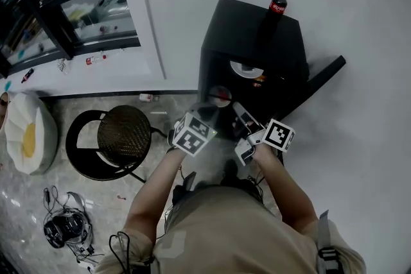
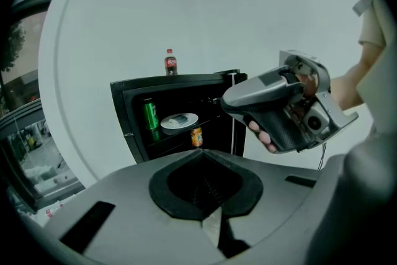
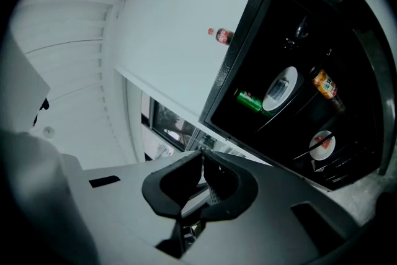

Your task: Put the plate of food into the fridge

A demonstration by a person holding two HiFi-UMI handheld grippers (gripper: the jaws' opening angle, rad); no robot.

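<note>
The left claw (image 2: 203, 155) is pressed together and empty, the open black fridge (image 1: 247, 29) ahead holds the plate of food (image 2: 179, 121) on its upper shelf beside a green can (image 2: 151, 115), and the right claw (image 3: 201, 157) is likewise pressed together, empty.

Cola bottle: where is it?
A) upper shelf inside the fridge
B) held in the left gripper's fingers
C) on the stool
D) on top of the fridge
D: the cola bottle stands upright on the roof of the black fridge, outside it and above the open compartment.
</note>
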